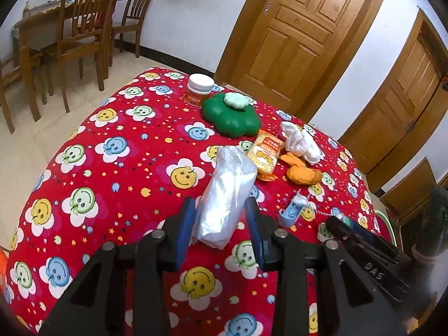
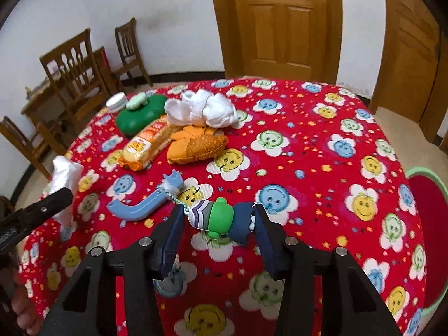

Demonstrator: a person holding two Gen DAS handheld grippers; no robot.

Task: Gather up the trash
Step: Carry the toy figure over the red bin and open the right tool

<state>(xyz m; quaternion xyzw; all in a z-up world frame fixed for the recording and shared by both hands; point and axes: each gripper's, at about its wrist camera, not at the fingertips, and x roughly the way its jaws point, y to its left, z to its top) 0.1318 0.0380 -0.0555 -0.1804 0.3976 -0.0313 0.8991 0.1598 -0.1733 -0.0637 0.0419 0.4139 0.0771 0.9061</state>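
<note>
While left gripper [image 1: 221, 215] fingers clamp crumpled clear plastic bag [image 1: 226, 190], right gripper [image 2: 218, 218] fingers bracket rubbery green-capped keychain figure [image 2: 221, 219], contact unclear; attached bead chain [image 2: 170, 196] could snag, tugging figure free.

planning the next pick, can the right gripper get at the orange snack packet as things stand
Probably not yet. The right gripper has a green and blue keychain figure between its jaws. The orange snack packet lies uncovered further ahead, with a blue plastic piece partly between.

A table in a red smiley-flower cloth [image 2: 322, 145] carries a green flower-shaped box [image 2: 140, 117]; beside it lie a snack packet [image 2: 145, 145], white socks [image 2: 204, 109] and a white-lidded jar [image 2: 116, 102].
</note>
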